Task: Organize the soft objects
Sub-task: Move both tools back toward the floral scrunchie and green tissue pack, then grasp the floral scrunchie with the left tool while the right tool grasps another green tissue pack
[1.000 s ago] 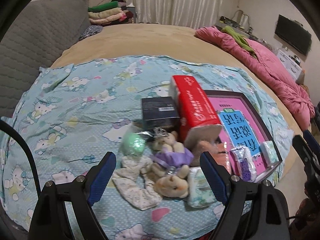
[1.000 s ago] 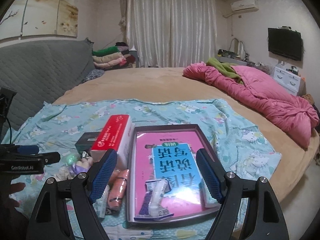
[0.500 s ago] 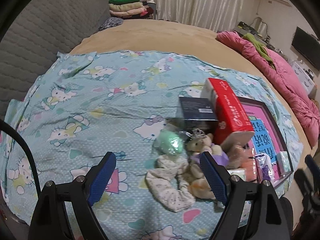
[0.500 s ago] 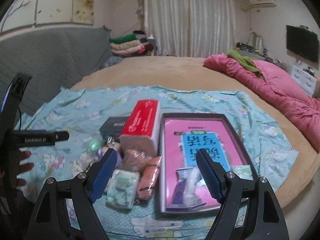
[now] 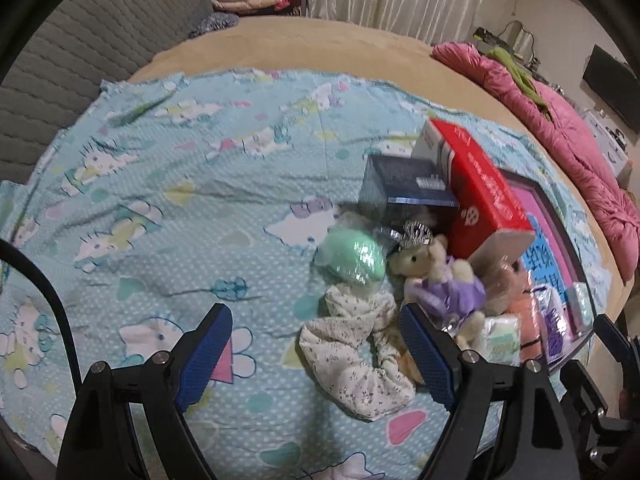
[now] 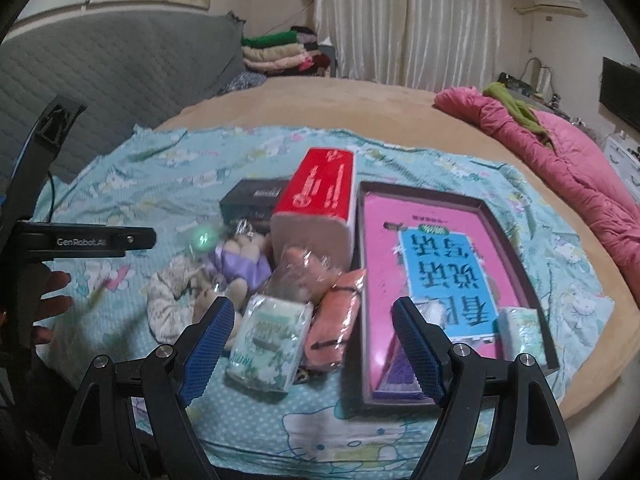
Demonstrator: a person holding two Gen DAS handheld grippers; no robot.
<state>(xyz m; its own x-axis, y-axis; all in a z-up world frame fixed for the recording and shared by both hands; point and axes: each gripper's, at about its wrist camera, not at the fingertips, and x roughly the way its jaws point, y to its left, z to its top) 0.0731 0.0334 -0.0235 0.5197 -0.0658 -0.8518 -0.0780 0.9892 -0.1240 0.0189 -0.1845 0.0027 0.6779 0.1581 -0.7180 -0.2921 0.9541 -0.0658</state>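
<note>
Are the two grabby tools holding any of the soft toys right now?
No. The left tool and the right tool are both open and empty, above the scrunchie and tissue pack.

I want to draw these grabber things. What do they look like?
Each gripper, left and right, has two black, angular metal arms with silver screws. The fingers wear flat blue pads with a bumpy grid texture. Seen from the side, the left one shows white lettering, "GenRobot.AI", on a black bar, and a thin black cable curves beside it.
</note>
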